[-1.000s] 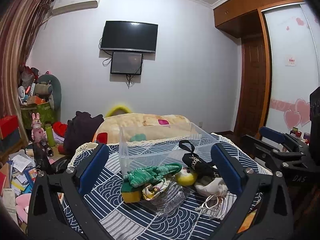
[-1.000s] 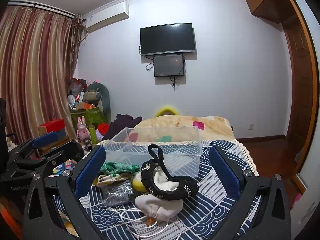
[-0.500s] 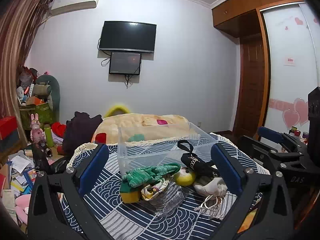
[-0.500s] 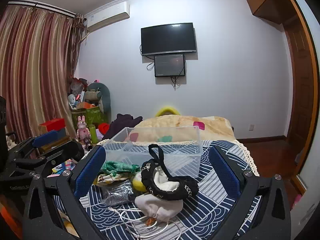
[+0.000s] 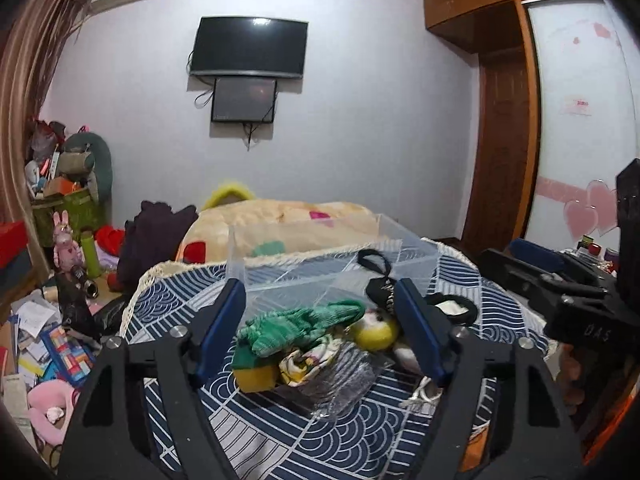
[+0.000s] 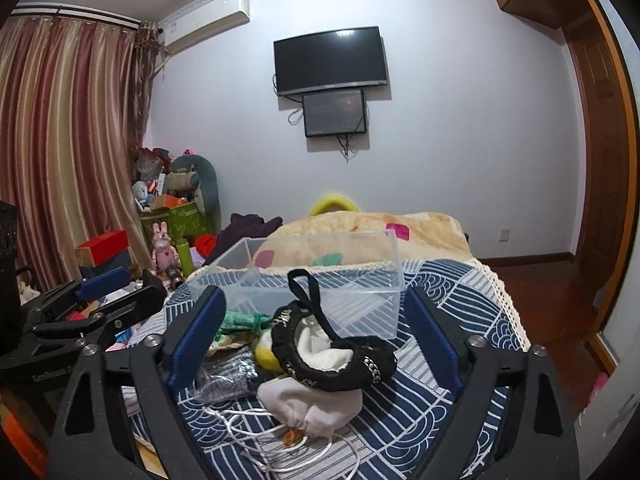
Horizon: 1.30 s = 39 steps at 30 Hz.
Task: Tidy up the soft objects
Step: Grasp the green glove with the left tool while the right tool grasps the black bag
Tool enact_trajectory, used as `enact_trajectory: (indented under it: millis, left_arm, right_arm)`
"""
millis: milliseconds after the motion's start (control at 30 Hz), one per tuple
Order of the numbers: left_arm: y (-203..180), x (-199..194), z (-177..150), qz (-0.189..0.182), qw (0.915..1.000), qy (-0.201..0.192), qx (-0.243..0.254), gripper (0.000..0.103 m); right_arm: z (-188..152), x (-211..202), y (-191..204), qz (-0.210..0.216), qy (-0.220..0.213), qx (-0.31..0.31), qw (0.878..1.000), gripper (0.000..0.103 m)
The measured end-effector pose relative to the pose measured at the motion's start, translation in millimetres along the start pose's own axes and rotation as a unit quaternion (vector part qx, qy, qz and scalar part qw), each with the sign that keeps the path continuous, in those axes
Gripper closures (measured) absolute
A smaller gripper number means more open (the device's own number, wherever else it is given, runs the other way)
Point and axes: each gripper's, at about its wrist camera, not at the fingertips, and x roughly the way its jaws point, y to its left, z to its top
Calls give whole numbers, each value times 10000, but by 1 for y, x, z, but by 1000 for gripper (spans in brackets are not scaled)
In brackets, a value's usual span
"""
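Observation:
A heap of soft things lies on the blue patterned tablecloth (image 5: pixel 280 432) in front of a clear plastic bin (image 5: pixel 320 264). In the left wrist view my left gripper (image 5: pixel 320 328) is open, its fingers either side of a green knitted cloth (image 5: pixel 300 324), a yellow sponge (image 5: pixel 256 376) and a yellow ball (image 5: pixel 376 332). In the right wrist view my right gripper (image 6: pixel 316 344) is open around a black pouch (image 6: pixel 332 356) and a white drawstring bag (image 6: pixel 312 400). The bin (image 6: pixel 320 280) stands just behind them.
A crinkled clear plastic wrapper (image 5: pixel 344 380) lies by the heap. A bed with a beige blanket (image 5: pixel 280 220) is behind the table. Clutter and toys (image 5: pixel 60 280) cover the floor at left. The right gripper (image 5: pixel 568 296) shows at the left view's right edge.
My left gripper has moved forward and lower toward the heap, and its fingers stand closer together than before. The right gripper has barely moved.

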Motion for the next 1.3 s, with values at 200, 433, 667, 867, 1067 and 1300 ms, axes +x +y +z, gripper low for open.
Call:
enact_trajectory:
  millis: [200,433,667,867,1067,1300]
  left_arm:
    - [11,23,-3,60,9996,238,-108,33]
    - [22,58,-12,5,9969,707,-330,33]
    - [28,84,-26,-183,9920,1181,-412,54]
    - [26,82,-29,-176,9924,1169,-341,69]
    - [27,74,-32,-74,9936,1092,-275,83]
    - [25,53,-16,-115,9968,746,-262,85]
  right_arm:
    - [-6,11,-8,-161,264,55,9995,22]
    - [-17,32,-16,-150,754,151,9969,22]
    - [-31,46,-20,-96,1111,200,9936,31]
    - [-34,51,-24,-31,1220,295,9921,53]
    - [-33,50,-24,-70,1235,269,9920,72]
    - [-22,40,-31,-73,960,434,9944,83]
